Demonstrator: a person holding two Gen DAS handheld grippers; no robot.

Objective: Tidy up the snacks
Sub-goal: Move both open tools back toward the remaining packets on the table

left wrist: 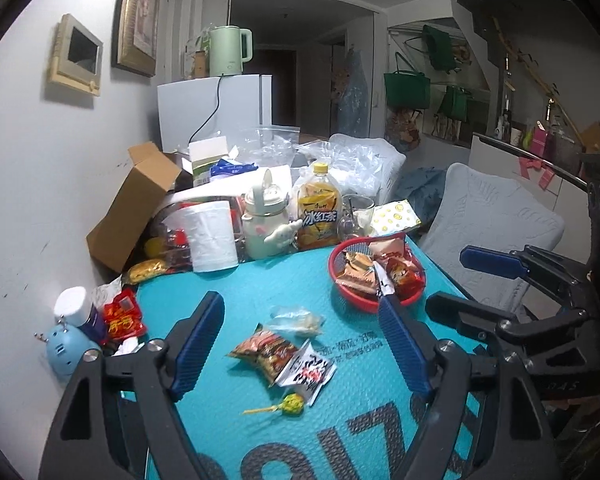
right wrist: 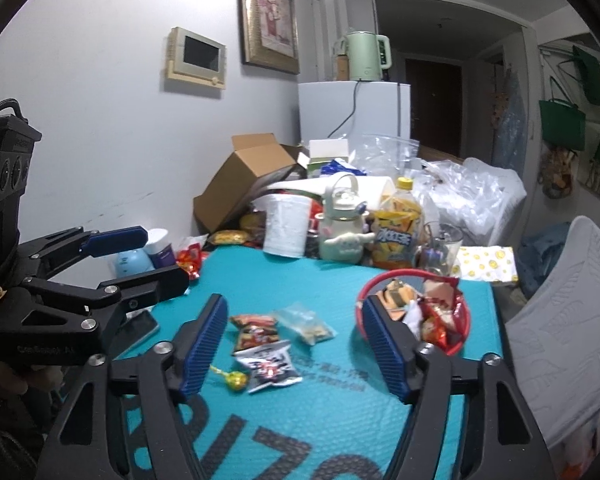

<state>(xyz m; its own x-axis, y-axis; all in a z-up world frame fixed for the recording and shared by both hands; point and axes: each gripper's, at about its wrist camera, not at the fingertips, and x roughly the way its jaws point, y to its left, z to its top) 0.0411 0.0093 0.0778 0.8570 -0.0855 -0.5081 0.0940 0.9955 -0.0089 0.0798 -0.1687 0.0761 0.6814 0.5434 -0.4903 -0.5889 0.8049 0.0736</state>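
- The basket (left wrist: 374, 276) sat right of centre on the mat (left wrist: 236, 288), holding packets.
- Loose snack packets (left wrist: 282, 354) lay at lower centre.
- The paper roll (left wrist: 212, 236) stood upper left, behind them.

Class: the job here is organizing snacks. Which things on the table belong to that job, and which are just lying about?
Job: red basket of snacks; orange packet; black-and-white packet; clear bag; lollipop.

Lying about: paper roll; iced tea bottle; cardboard box; cream flask.

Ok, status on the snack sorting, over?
Left gripper open, empty. Right gripper open, empty. Red basket partly filled; snack packets and lollipop loose on teal mat. Nothing blocking.
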